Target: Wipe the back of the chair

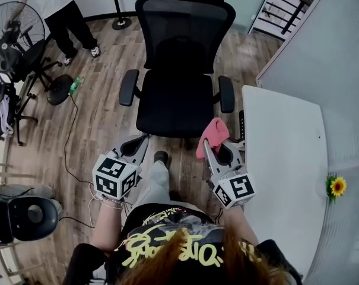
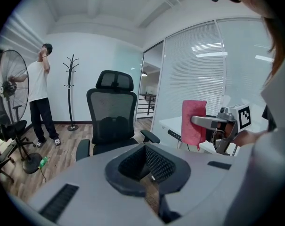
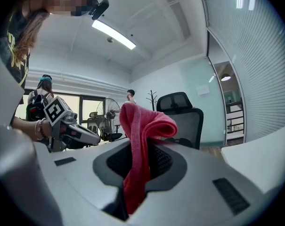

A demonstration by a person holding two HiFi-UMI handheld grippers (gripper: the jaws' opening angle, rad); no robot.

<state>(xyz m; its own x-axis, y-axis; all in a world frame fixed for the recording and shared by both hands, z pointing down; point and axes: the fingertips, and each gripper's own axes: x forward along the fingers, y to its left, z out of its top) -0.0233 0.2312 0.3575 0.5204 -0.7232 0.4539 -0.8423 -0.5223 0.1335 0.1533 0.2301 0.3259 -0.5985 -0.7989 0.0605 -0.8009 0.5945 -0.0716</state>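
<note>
- So, my right gripper (image 1: 207, 142) is clamped on the pink cloth (image 1: 213, 133). The jaws pinch it near the middle, so a folded bunch stands up past the tips and a tail hangs down between them.
- I judge that grip suits wiping: the loose bunch out front can press flat against mesh, while the pinch keeps the cloth from sliding out.
- My left gripper (image 1: 143, 139) has its jaws drawn together but for a thin slit, through which I see only the wooden floor (image 1: 102, 100). It carries nothing and sits level with the right one, probably free to steady the chair if it rolls or turns.
- The office chair (image 1: 178, 94) stands straight ahead of both grippers with its seat towards me. Its mesh backrest (image 1: 185, 25) is on the far side of the seat, headrest above.
- The cloth is near the front edge of the seat, by the chair's right-hand armrest (image 1: 226, 94), but touches nothing. It is well apart from the backrest, so wiping has not begun.
- The white desk (image 1: 280, 135) lies just beside my right gripper, so I expect to reach forward over the seat, not from that side.
</note>
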